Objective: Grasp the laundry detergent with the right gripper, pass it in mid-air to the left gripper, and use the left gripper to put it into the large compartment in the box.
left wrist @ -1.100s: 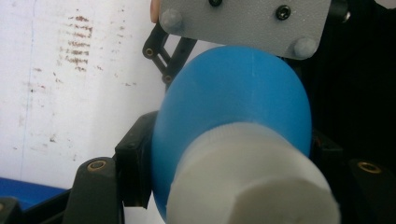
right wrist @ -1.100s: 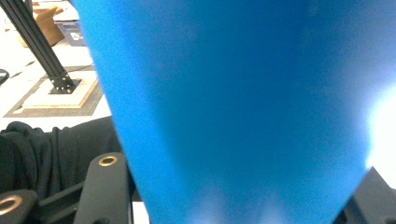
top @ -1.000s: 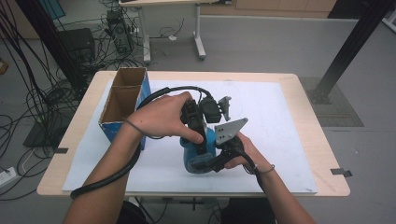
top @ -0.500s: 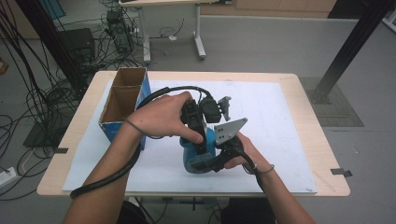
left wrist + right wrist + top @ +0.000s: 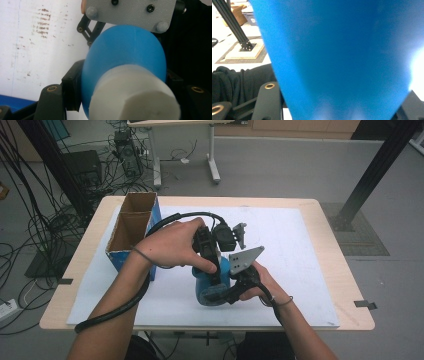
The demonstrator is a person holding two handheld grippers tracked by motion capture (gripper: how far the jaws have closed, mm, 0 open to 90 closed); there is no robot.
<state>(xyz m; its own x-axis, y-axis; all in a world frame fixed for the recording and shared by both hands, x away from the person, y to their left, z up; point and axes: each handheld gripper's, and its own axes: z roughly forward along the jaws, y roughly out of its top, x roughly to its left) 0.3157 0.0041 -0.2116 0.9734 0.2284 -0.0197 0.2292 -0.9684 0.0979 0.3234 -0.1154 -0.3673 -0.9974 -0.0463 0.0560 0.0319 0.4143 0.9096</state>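
Note:
A blue bottle (image 5: 206, 289) with a white cap (image 5: 135, 96) lies low over the white sheet near the table's front, held from both sides. My left gripper (image 5: 214, 276) comes down on it from above, and its jaws are shut on the bottle's shoulder (image 5: 125, 52) just behind the cap. My right gripper (image 5: 223, 293), with the grey plate (image 5: 245, 260) on top, reaches in from the right. It is shut on the bottle's blue body (image 5: 337, 50), which hides most of what lies beyond its jaws. The left gripper (image 5: 122, 87) and right gripper (image 5: 340, 107) each show black jaws either side of the bottle.
An open cardboard box (image 5: 131, 227) with blue sides stands at the table's left. A white sheet (image 5: 290, 245) covers most of the wooden table (image 5: 345, 285). A thick black cable (image 5: 165, 222) loops from the left gripper along the forearm. Cables and stands crowd the floor behind.

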